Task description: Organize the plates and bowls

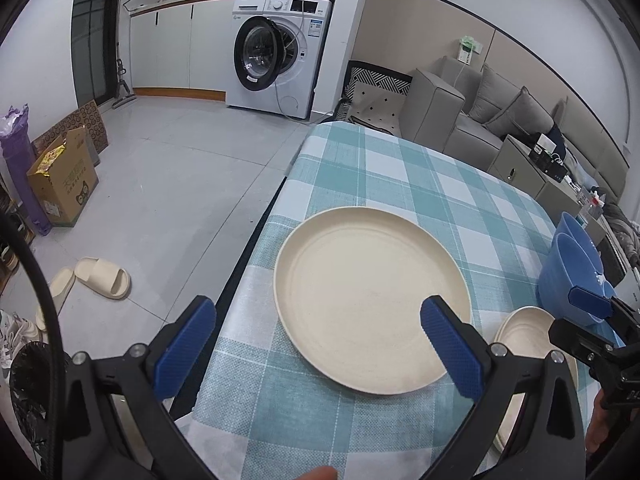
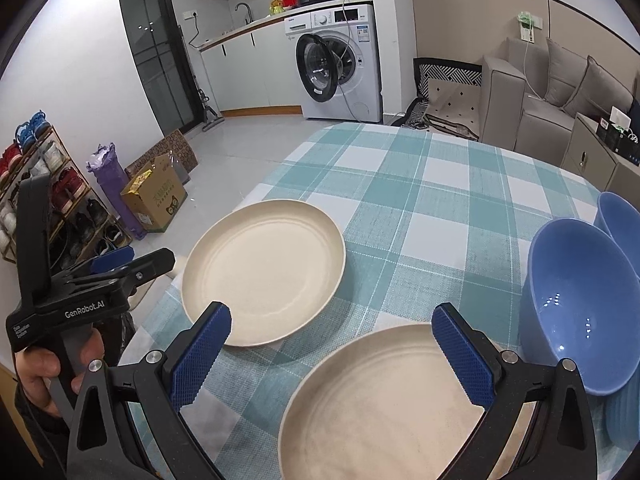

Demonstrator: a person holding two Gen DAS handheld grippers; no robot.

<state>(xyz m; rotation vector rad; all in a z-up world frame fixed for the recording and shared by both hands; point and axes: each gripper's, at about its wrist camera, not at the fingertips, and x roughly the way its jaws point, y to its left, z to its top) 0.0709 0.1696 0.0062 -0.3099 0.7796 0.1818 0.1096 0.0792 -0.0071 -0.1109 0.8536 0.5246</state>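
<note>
Two cream plates and two blue bowls lie on a table with a teal checked cloth [image 1: 384, 176]. The first cream plate [image 1: 372, 300] [image 2: 264, 272] sits near the table's left edge. My left gripper [image 1: 318, 320] is open and empty, hovering over that plate's near rim. The second cream plate [image 2: 384, 404] [image 1: 520, 332] lies to the right, nearer me. My right gripper [image 2: 332, 328] is open and empty above its far rim. Two blue bowls [image 2: 576, 300] [image 1: 568, 264] stand at the right, one behind the other [image 2: 620, 216].
The table's left edge [image 1: 256, 240] drops to a tiled floor with slippers [image 1: 100, 276] and a cardboard box [image 1: 64, 184]. A washing machine [image 1: 280, 52] stands at the back, a grey sofa [image 1: 480, 108] at the right. A shoe rack [image 2: 44, 192] stands at the left.
</note>
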